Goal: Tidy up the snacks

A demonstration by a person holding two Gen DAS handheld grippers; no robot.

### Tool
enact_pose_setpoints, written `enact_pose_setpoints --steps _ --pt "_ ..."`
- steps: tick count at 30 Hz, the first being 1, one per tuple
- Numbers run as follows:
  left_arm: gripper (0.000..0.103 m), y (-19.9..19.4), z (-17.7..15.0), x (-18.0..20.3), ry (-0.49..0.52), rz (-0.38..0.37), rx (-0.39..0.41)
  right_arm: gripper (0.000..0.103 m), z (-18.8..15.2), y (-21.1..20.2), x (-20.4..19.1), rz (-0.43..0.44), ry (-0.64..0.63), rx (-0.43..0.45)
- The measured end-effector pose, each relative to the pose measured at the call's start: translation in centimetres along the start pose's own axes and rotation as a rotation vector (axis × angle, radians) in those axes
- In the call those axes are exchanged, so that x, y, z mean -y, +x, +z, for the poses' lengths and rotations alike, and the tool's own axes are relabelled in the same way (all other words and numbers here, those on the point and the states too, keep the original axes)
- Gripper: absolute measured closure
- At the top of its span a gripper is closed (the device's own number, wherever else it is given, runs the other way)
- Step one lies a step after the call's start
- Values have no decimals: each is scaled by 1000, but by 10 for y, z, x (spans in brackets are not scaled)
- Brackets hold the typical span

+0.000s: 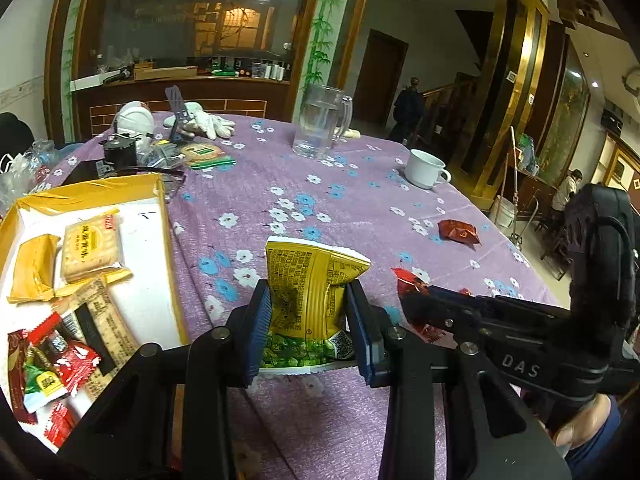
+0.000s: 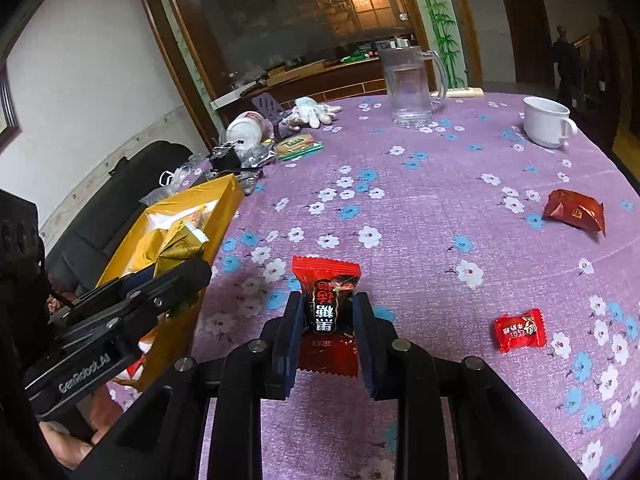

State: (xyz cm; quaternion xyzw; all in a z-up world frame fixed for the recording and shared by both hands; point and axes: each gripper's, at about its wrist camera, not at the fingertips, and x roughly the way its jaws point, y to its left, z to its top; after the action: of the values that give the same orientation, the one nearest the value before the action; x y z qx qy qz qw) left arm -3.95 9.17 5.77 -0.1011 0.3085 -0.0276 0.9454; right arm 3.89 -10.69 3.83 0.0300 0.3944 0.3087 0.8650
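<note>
My left gripper point(image 1: 308, 312) is shut on a yellow and green snack packet point(image 1: 312, 280), crumpled between the blue pads and held above the purple flowered tablecloth. To its left lies the yellow-rimmed box point(image 1: 164, 216), holding biscuit packs point(image 1: 90, 248) and red sweets point(image 1: 60, 356). My right gripper point(image 2: 328, 314) is shut on a red and black candy point(image 2: 326, 292). The right view shows the box point(image 2: 224, 196) at left, with the left gripper's body in front of it. A small red candy point(image 2: 520, 330) and a dark red packet point(image 2: 576, 210) lie on the cloth at right.
A glass mug point(image 1: 320, 124), a white cup point(image 1: 424, 168), white gloves point(image 1: 208, 124), a biscuit pack point(image 1: 204, 154) and clutter stand at the table's far side. The right gripper's black body point(image 1: 540, 332) reaches in at right. People point(image 1: 408, 108) are in the room behind.
</note>
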Motion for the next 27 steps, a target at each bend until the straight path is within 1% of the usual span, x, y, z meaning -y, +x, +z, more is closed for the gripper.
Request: enact_pose_setpoints --steps 3,6,8,14,27 --pt "69 4 0 2 8 -14 -3 77 -1 6 10 7 36 -14" --pt "69 7 -1 3 8 -26 -14 77 -2 11 15 1 36 -26" --pt "69 8 -2 3 8 -22 -20 77 -2 11 14 -8 18 -21" --pt "69 11 -3 2 2 -15 -30 77 -2 11 13 29 19 -24" --pt "69 11 -3 -1 -13 -10 -31 77 -3 10 14 20 21 -28"
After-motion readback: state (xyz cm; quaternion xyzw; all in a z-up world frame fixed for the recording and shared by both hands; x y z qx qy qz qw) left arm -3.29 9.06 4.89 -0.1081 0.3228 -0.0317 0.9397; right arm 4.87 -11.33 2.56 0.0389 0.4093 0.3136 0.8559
